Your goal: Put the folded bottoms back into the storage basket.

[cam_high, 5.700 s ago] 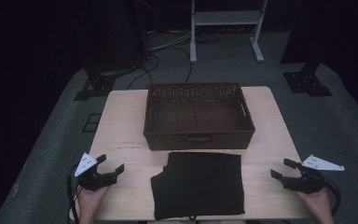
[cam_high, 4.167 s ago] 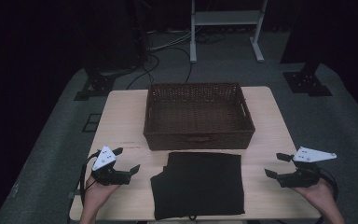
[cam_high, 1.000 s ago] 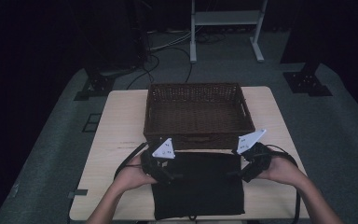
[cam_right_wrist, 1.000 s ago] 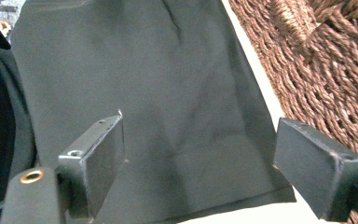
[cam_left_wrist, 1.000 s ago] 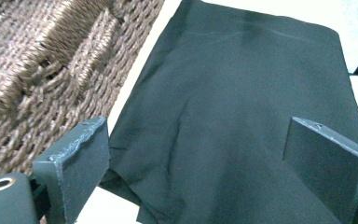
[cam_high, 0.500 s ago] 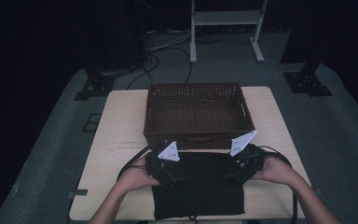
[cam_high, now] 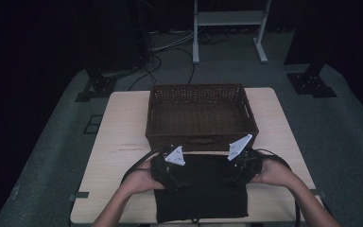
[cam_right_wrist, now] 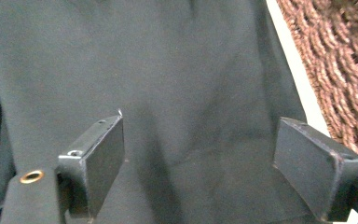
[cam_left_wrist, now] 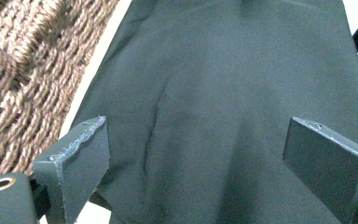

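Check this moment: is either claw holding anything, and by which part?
Nothing is held. Both the left claw and the right claw are open above the black cloth, near its far edge.

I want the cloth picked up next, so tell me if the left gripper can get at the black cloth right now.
Probably yes. The left gripper is open with its jaws spread directly over the black cloth, and nothing lies between them. The wicker basket sits off to one side, beyond the cloth's edge, and does not look to be in the way.

Dim room, table lit; close views soft, blurry.
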Demonstrator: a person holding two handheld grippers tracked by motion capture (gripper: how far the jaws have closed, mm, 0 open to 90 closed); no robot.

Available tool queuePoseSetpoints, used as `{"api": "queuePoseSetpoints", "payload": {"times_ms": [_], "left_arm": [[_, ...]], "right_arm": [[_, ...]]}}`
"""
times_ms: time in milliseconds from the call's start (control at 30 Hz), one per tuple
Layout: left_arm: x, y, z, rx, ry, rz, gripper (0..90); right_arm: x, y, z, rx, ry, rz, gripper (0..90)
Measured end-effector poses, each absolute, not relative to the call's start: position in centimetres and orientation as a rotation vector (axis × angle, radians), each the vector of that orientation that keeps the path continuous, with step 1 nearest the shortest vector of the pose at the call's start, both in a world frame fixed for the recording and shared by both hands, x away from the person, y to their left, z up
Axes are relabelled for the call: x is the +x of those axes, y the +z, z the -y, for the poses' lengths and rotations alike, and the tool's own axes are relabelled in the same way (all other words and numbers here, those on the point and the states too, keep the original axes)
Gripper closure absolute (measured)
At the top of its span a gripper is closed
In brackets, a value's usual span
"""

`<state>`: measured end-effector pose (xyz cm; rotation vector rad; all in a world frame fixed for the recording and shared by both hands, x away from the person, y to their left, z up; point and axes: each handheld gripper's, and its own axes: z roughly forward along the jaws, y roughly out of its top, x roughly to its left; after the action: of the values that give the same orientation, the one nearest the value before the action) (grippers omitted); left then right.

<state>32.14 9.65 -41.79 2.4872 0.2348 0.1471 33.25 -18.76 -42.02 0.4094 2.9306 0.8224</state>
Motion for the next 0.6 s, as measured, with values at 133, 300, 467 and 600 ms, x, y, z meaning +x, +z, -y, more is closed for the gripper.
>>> {"api": "queuePoseSetpoints", "payload": {"times_ms": [133,300,467,600], "left_arm": [[32.2,-42.1,-9.5,2.49,0.129,-0.246,6.6],[32.3,-42.8,-9.3,2.514,0.111,-0.241,6.6],[32.3,-42.9,-9.1,2.524,0.104,-0.241,6.6],[32.4,-43.1,-9.1,2.54,0.085,-0.236,6.6]], "right_arm": [[33.5,-42.5,18.4,0.415,0.791,-2.941,15.9],[33.5,-43.2,18.0,0.413,0.769,-2.962,15.9],[33.6,-43.7,17.8,0.41,0.761,-2.972,15.8],[33.4,-44.1,17.7,0.408,0.757,-2.98,15.8]]}}
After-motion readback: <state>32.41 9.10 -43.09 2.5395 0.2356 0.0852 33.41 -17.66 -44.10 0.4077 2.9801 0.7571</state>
